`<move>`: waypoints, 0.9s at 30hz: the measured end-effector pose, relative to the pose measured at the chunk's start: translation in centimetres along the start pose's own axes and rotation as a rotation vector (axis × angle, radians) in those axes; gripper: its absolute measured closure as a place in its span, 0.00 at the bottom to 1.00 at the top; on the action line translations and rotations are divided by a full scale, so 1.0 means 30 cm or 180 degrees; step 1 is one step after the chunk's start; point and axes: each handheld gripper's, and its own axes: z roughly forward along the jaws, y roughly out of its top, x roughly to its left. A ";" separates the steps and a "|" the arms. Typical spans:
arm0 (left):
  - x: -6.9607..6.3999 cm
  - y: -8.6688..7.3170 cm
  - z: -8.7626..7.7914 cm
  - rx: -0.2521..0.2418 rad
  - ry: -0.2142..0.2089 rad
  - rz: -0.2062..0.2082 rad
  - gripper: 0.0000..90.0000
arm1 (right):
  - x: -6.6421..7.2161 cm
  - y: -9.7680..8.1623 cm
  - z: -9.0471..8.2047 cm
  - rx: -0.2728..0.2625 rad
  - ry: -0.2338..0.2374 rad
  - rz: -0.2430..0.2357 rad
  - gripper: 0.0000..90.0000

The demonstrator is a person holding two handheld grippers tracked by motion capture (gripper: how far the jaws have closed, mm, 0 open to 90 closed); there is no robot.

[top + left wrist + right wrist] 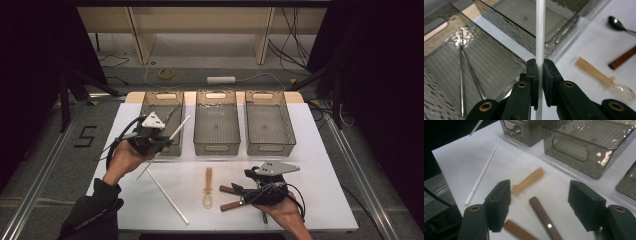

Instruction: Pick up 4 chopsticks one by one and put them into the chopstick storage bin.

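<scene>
Left hand-held gripper [538, 75] clamped on white stick [540, 32], raised over left bin [161, 122], right hand-held gripper [539, 205] wide, low over brown handles [544, 216]

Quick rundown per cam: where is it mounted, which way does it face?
High view: above the table's near side, facing forward and down; forearms, left gripper, right gripper.
Left gripper view: on the gripper, along jaws clamping a white stick, toward the bins.
Right gripper view: along open jaws over brown handles.
Shared: amber spoon.
</scene>
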 end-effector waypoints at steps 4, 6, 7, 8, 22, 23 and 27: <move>0.045 0.038 -0.005 -0.0014 0.0059 -0.0070 0.93 | 0.001 -0.010 -0.003 0.0024 0.0005 -0.0009 0.38; 0.067 0.057 -0.010 -0.0063 0.0109 -0.0137 0.93 | 0.004 -0.013 -0.005 0.0025 0.0017 -0.0019 0.38; 0.078 0.066 -0.014 -0.0071 0.0133 -0.0156 0.93 | 0.004 -0.014 -0.006 0.0019 0.0022 -0.0021 0.38; 0.088 0.074 -0.017 -0.0086 0.0160 -0.0176 0.93 | 0.005 -0.014 -0.007 0.0009 0.0026 -0.0024 0.37; 0.222 0.119 -0.029 -0.0335 0.0391 -0.0535 0.93 | 0.018 -0.026 -0.020 -0.0027 0.0030 -0.0039 0.36; 0.232 0.123 -0.028 -0.0365 0.0405 -0.0557 0.93 | 0.018 -0.026 -0.021 -0.0034 0.0035 -0.0044 0.36; 0.265 0.145 -0.024 -0.0447 0.0470 -0.0593 0.93 | 0.019 -0.029 -0.023 -0.0042 0.0036 -0.0044 0.35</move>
